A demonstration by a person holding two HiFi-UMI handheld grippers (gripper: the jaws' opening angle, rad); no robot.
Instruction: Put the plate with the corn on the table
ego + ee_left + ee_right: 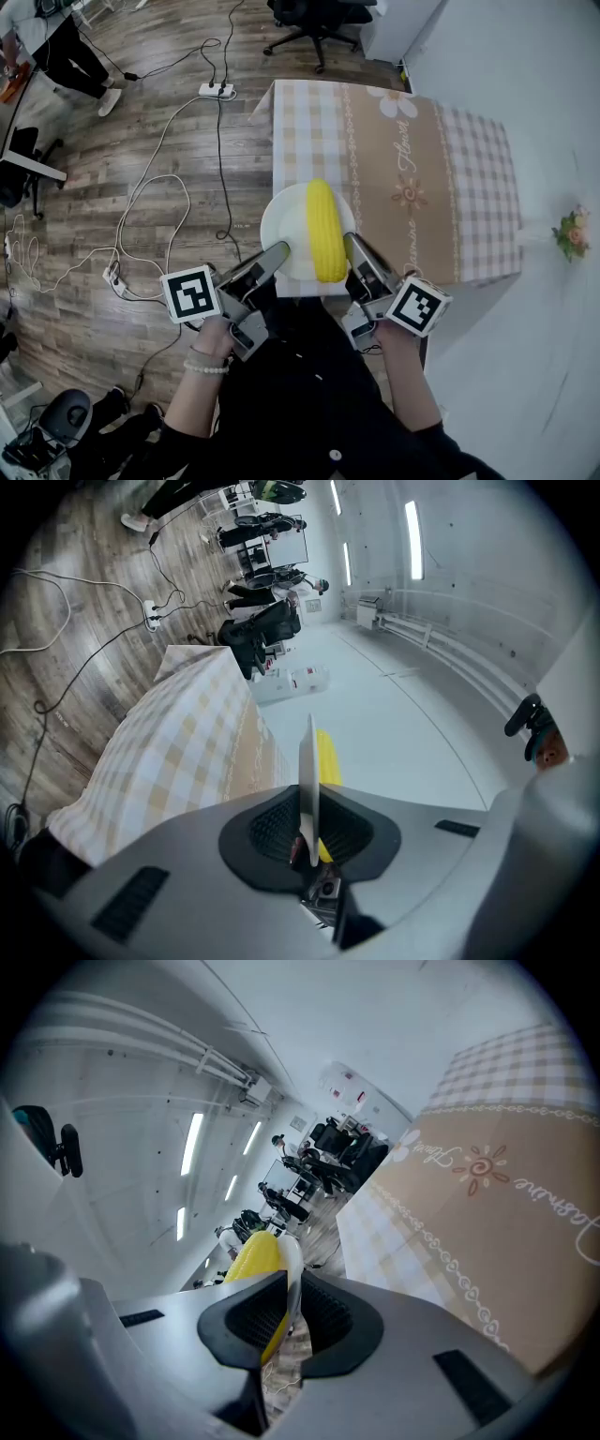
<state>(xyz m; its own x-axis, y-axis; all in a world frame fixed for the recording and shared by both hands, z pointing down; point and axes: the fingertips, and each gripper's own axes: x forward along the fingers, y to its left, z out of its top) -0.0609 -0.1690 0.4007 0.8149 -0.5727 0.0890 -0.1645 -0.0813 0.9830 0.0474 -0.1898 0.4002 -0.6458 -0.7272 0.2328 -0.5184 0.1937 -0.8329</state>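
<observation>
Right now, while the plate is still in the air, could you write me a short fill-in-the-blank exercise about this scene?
1. The left gripper and the right gripper are each shut on the rim of the white ____.
2. On it lies one yellow ear of ____.
3. The table below is covered with a checked ____.

Missing words: plate; corn; tablecloth.
</observation>
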